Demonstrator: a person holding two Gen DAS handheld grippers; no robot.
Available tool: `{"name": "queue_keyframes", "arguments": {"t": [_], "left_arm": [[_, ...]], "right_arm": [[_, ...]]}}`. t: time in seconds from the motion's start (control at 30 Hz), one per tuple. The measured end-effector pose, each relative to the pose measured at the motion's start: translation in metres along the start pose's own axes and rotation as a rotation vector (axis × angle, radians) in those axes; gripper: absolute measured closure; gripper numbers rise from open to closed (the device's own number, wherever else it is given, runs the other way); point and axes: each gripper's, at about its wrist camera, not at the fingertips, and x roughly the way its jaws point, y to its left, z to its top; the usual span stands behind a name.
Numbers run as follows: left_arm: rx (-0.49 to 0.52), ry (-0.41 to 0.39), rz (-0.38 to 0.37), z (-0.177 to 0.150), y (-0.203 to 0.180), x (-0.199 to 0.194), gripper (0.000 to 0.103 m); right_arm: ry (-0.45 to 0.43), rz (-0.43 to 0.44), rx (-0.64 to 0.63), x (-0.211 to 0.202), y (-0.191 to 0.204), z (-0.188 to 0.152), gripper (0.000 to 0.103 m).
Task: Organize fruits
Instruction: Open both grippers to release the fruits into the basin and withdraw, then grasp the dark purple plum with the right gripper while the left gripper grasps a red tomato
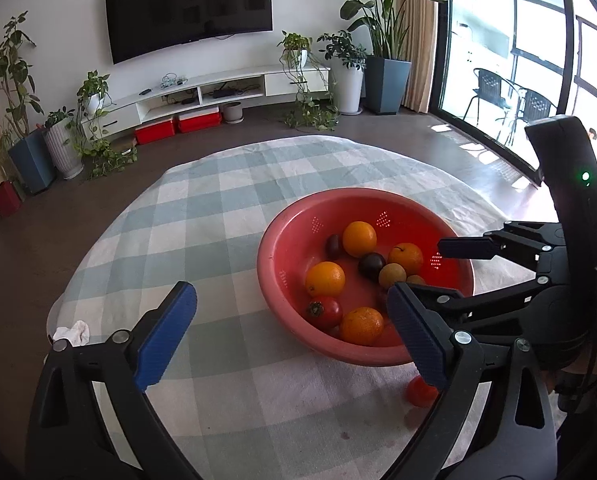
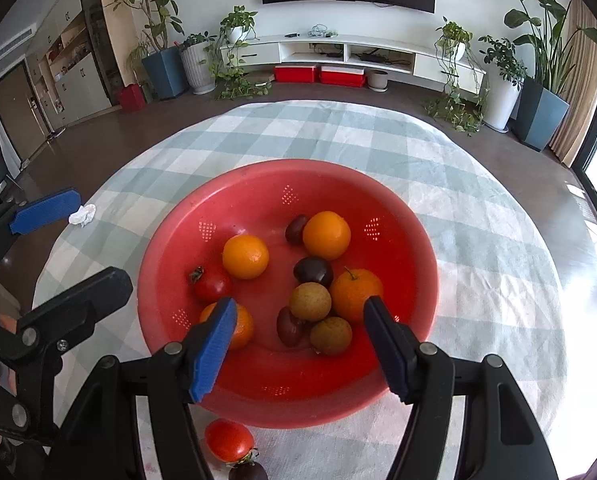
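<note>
Domestic living room: wall-mounted black curved television (image 1: 188, 6), low white media console (image 2: 354, 54), potted green houseplants (image 1: 372, 36).

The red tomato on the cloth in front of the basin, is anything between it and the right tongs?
Nothing visible blocks it. The red tomato lies on the checked cloth just outside the red basin, below the open right tongs, beside a dark fruit.
</note>
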Motion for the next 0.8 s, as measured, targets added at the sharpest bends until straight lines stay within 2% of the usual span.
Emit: {"name": "queue_keyframes", "arguments": {"t": [0.23,0.47,0.63,0.8], "left_arm": [[-0.004,-0.009,0.018,-0.011,-0.002,-0.021,0.006],[0.003,0.005,0.014,-0.037,-0.007,-0.038,0.006],[0.019,0.029,-0.015,-0.069,-0.014,-0.046,0.006],[0.046,0.073,-0.089,-0.107,-0.024,-0.048,0.006]], "right_arm": [[-0.096,0.045,0.064,-0.044,-0.006,-0.016,0.025],[-0.149,0.104,0.129,-0.078,-0.008,-0.063,0.021],[-0.139,0.113,0.134,-0.085,-0.003,-0.101,0.021],[-0.079,0.107,0.088,-0.072,0.006,-0.125,0.021]]}}
